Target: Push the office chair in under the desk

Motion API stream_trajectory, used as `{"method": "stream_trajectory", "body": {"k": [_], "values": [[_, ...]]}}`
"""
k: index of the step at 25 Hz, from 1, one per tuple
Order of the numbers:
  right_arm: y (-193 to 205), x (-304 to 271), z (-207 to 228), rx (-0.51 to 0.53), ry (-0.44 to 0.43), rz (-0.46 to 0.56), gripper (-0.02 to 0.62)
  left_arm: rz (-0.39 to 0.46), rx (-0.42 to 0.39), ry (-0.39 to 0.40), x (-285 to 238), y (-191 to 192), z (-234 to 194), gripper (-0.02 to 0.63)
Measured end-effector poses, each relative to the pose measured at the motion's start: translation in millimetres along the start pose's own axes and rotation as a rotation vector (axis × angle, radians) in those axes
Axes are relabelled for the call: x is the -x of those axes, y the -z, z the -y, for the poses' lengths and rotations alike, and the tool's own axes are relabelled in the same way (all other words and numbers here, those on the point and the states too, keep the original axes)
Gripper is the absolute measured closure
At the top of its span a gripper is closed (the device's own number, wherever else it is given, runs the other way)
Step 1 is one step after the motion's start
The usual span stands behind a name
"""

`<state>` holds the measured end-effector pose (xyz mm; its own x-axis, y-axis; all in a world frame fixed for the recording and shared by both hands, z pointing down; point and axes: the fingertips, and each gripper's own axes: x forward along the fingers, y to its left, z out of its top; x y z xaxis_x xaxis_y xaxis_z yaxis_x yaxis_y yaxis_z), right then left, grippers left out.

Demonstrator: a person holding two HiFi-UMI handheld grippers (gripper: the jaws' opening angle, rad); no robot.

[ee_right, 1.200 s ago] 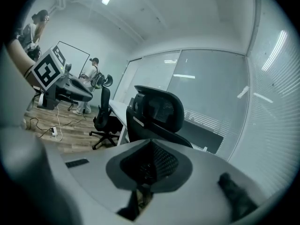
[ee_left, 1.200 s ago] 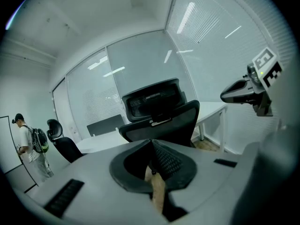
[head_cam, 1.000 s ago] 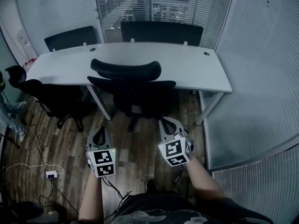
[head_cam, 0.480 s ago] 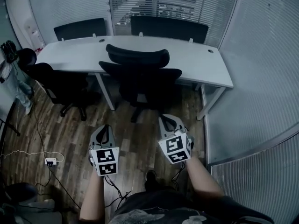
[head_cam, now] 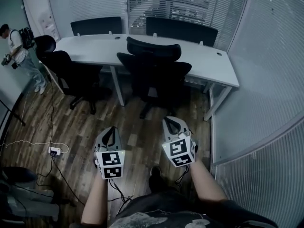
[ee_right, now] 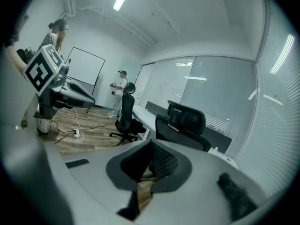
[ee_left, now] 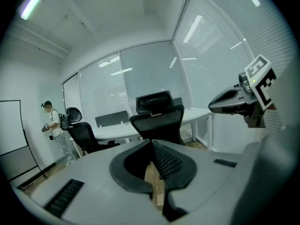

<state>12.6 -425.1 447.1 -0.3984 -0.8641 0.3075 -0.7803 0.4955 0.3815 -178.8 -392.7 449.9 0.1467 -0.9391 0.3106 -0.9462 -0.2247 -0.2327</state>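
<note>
A black office chair point(head_cam: 154, 75) with a headrest stands with its back toward me, its seat part way under the long white desk point(head_cam: 209, 65). It also shows ahead in the left gripper view as the chair point(ee_left: 157, 123) and in the right gripper view as the chair point(ee_right: 185, 125). My left gripper point(head_cam: 109, 137) and right gripper point(head_cam: 172, 126) hang over the wooden floor, well short of the chair, touching nothing. Both are shut and empty.
A second black chair point(head_cam: 71, 75) stands at the desk's left end. A person point(head_cam: 21, 51) with a backpack stands at far left. A power strip point(head_cam: 53, 150) and cables lie on the floor at left. Glass walls with blinds close off the right side and back.
The view has shifted so desk and chair sit further right and further away from me. The person at left has come into view. Both grippers stay shut, low in the picture.
</note>
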Motion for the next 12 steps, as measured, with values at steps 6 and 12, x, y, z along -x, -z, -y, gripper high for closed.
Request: {"method": "stream_trajectory", "body": {"k": [6,12], "values": [[1,62,-40,0.002,-0.009,0.003,0.574,0.016,0.002,0.010,66,13,15,0.586],[8,120,-69,0.002,0.000,-0.010,0.574,0.011,0.008,0.023,124,31,30,0.586]]}}
